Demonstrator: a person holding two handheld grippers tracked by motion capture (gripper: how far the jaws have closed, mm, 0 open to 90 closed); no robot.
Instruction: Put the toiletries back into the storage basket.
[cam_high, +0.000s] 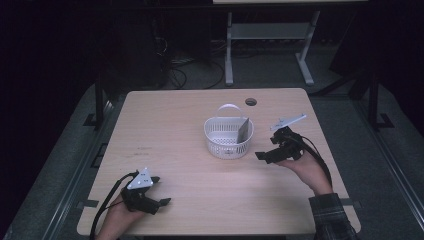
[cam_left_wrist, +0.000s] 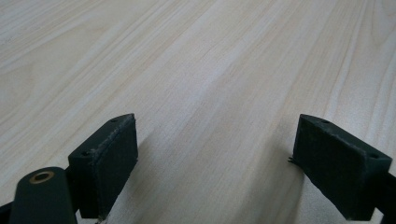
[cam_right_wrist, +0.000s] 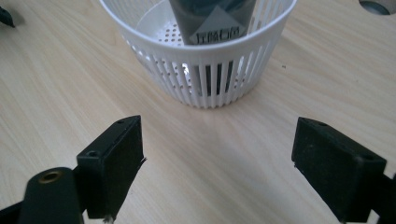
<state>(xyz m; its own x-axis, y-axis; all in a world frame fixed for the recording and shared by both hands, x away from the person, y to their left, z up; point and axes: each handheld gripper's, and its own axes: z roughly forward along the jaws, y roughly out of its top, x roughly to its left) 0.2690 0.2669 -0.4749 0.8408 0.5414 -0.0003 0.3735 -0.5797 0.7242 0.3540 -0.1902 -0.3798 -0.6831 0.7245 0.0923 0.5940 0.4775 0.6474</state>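
1. The white basket (cam_high: 228, 138) is found near the middle of the table (cam_high: 165, 125), with a dark flat packet (cam_high: 244, 130) leaning upright against its right inner wall; in the right gripper view the packet (cam_right_wrist: 212, 18) is seen standing just behind the slatted wall of the basket (cam_right_wrist: 205, 70).
2. The right gripper (cam_high: 266, 155) is held just beside the basket, apart from it, with its jaws spread wide and nothing between them.
3. The left gripper (cam_high: 159, 192) is kept well apart, low over bare wood near the front edge, jaws likewise spread and empty.
4. The step in hand is judged to be a reach for the packet.
5. The right gripper is best raised above the rim and brought down over the packet's top edge.
6. The thin faces should be pinched squarely, so the basket is not tipped.
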